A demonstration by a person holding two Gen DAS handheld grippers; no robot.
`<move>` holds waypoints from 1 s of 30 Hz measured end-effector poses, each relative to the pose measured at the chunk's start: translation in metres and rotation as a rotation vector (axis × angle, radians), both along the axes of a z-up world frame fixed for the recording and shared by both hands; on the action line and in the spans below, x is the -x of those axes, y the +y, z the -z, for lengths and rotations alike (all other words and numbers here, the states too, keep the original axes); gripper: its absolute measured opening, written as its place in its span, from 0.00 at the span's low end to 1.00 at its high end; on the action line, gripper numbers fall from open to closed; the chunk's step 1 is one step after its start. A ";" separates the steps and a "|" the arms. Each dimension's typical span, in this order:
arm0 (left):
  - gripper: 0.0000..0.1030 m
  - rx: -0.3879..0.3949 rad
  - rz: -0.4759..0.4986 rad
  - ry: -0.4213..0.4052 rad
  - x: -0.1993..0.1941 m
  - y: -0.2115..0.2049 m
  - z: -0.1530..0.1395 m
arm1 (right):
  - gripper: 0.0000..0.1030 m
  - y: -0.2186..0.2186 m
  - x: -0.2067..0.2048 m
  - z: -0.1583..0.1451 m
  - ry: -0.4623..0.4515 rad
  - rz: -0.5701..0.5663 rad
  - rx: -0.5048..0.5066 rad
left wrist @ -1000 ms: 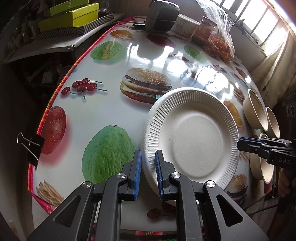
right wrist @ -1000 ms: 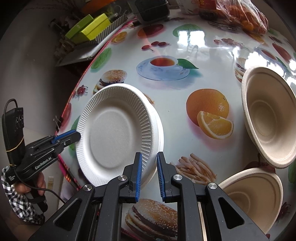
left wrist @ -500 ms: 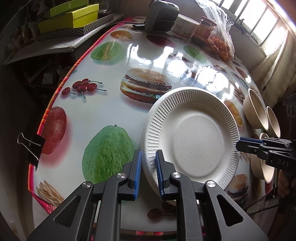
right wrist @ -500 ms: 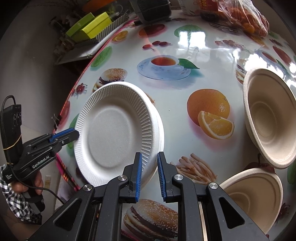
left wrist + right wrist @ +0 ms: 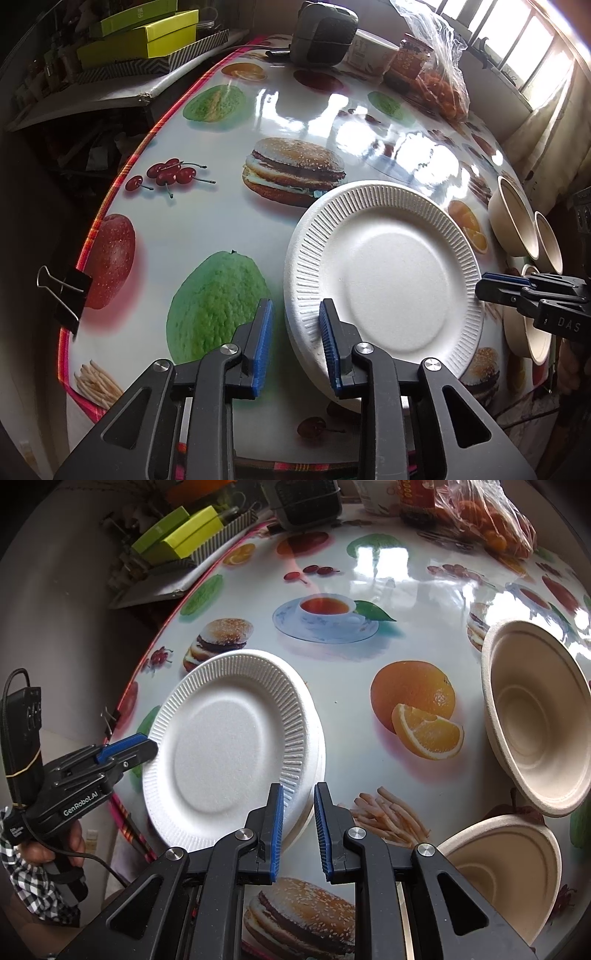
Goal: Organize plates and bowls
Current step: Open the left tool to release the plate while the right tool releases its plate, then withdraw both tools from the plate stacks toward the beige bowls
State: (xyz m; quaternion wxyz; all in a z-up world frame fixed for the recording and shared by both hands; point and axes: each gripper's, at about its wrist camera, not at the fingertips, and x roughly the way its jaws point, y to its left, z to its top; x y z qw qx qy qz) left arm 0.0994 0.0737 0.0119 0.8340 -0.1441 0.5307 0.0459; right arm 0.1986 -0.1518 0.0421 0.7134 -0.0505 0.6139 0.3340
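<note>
A small stack of white foam plates (image 5: 384, 277) lies on the food-print table, also in the right wrist view (image 5: 232, 749). My left gripper (image 5: 295, 343) is open, its jaws astride the near rim of the stack without pinching it. My right gripper (image 5: 298, 827) is open too, its jaws astride the opposite rim. Each gripper shows in the other's view, the left one (image 5: 147, 747) and the right one (image 5: 484, 282). Beige pulp bowls (image 5: 535, 716) stand right of the plates, another (image 5: 502, 875) nearer; they show at the right edge in the left wrist view (image 5: 513, 225).
A dark box (image 5: 325, 33), a jar (image 5: 406, 62) and a bag of oranges (image 5: 443, 88) stand at the table's far side. Yellow-green boxes (image 5: 147, 37) lie on a shelf beyond the left edge. A binder clip (image 5: 66, 291) grips the tablecloth edge.
Both grippers' jaws have widened from a narrow gap on the plate rim to open. The plates have stayed in place.
</note>
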 end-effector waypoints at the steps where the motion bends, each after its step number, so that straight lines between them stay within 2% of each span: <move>1: 0.32 -0.002 -0.002 -0.001 0.000 0.000 0.000 | 0.17 0.000 0.000 0.000 -0.001 0.001 0.000; 6: 0.38 -0.010 -0.008 -0.019 0.001 0.000 -0.005 | 0.18 -0.003 0.001 -0.003 -0.020 0.011 -0.002; 8: 0.39 -0.014 -0.011 -0.029 0.001 0.001 -0.007 | 0.22 -0.004 0.001 -0.006 -0.037 0.020 0.000; 12: 0.42 -0.033 -0.012 -0.045 0.000 0.001 -0.014 | 0.25 -0.007 0.002 -0.010 -0.049 0.032 -0.012; 14: 0.44 -0.048 -0.014 -0.055 0.000 0.001 -0.018 | 0.30 -0.009 0.002 -0.013 -0.058 0.038 -0.013; 30: 0.44 -0.120 0.049 -0.136 -0.008 -0.033 -0.052 | 0.39 -0.024 0.007 -0.039 -0.164 0.083 -0.034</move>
